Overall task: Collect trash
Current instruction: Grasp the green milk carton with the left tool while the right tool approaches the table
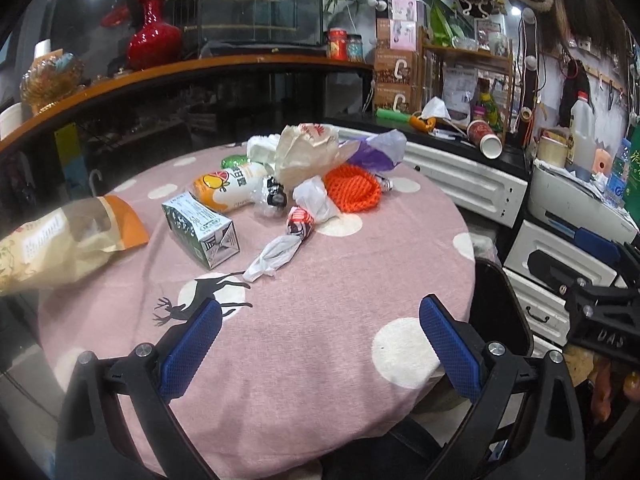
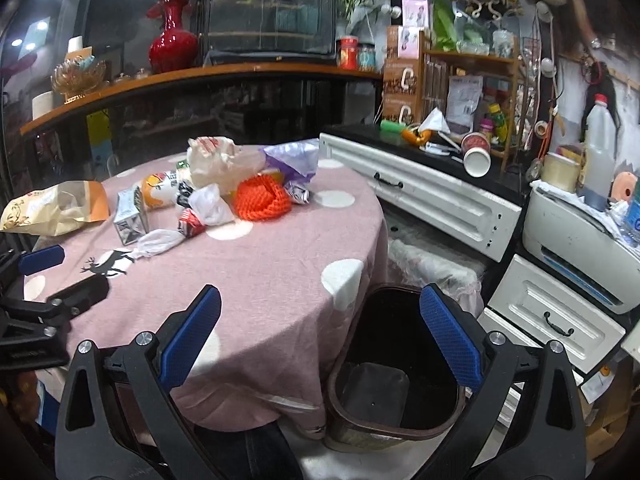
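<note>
Trash pile sits on the far half of the round table [image 1: 320, 280]: green carton [image 1: 202, 230], juice bottle [image 1: 228, 192], orange net [image 1: 354, 190], crumpled bags [image 1: 304, 156], paper snack bag [image 1: 60, 248] at the left edge. Bin [image 2: 384, 364] on the floor just beside the table's right side. Left gripper [image 1: 320, 348] and right gripper [image 2: 320, 344] both fingers wide apart, holding nothing, hanging over the near table edge.

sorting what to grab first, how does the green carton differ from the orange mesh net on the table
The green carton is a rigid, boxy pack lying on its side with printed faces; the orange mesh net is a soft, open-weave heap with no fixed shape. The carton lies apart at the near edge of the pile, while the net sits deeper in it, touching a white wrapper and plastic bags. Both rest on the pink tablecloth, ungripped.
</note>
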The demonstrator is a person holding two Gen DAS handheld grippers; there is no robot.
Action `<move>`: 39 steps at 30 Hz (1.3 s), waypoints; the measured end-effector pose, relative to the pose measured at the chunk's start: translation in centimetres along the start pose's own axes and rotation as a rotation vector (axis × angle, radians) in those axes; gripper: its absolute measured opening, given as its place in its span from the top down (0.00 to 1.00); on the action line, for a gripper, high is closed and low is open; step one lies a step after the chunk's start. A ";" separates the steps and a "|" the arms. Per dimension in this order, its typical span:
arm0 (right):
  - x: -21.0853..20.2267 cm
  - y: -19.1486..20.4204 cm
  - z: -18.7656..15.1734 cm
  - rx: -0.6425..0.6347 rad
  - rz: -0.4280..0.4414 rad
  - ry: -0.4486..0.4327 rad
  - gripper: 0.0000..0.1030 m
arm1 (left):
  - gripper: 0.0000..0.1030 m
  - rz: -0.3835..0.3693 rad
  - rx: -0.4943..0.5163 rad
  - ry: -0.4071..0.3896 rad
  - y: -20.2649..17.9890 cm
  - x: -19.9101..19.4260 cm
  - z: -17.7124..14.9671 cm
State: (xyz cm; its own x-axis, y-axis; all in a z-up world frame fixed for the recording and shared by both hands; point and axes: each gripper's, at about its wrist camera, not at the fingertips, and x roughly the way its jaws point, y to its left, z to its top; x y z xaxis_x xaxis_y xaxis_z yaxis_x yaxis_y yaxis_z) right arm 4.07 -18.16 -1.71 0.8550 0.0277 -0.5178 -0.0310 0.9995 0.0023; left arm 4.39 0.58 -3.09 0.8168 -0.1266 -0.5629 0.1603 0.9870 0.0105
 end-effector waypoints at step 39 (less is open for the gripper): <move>9.7 6.7 2.8 -0.068 0.188 0.224 0.05 | 0.32 0.158 -0.343 0.455 13.9 15.7 8.2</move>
State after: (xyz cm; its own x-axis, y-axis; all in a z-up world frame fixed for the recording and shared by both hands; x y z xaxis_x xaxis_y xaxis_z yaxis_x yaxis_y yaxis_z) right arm 13.66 -11.14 -4.32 0.6957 0.2004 -0.6898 -0.2188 0.9738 0.0623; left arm 24.01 11.51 -5.03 0.4840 0.0043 -0.8751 -0.1943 0.9755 -0.1027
